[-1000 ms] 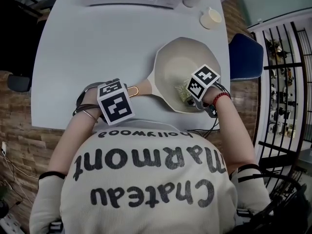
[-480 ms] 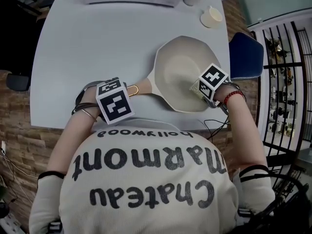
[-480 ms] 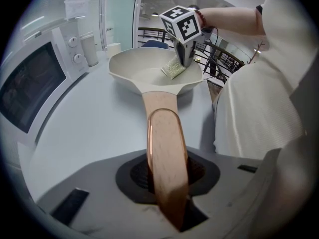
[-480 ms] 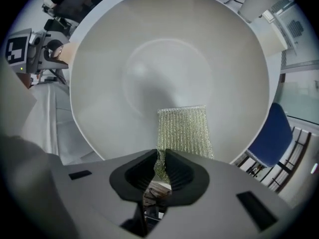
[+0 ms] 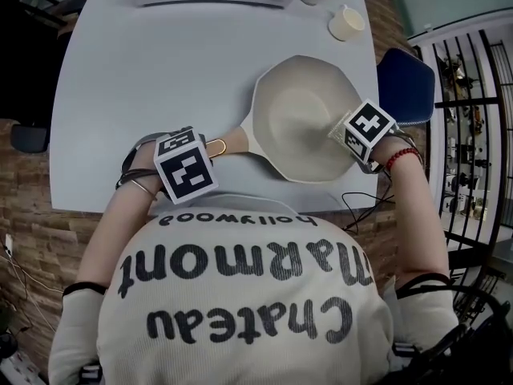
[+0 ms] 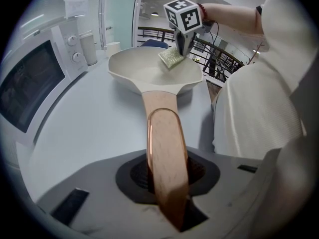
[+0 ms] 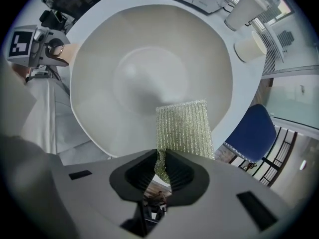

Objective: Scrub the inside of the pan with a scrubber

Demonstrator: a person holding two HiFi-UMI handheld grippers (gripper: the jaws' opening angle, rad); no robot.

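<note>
1. Our left gripper [image 6: 167,180] pinches the pan [image 5: 292,107] by its handle [image 6: 160,128] between the fingers; the pan lies on the tabletop [image 5: 152,70].
2. Our right gripper [image 7: 162,171], fingers pinching the scrubber [image 7: 183,128], has moved from the pan's near side to its right wall.
3. We judge that scrubbing is under way.

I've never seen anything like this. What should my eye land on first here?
Probably the big cream pan in the middle of the grey table. The left gripper is clamped on its wooden handle, while the right gripper pinches a glittery green scrubber over the pan's right side.
</note>
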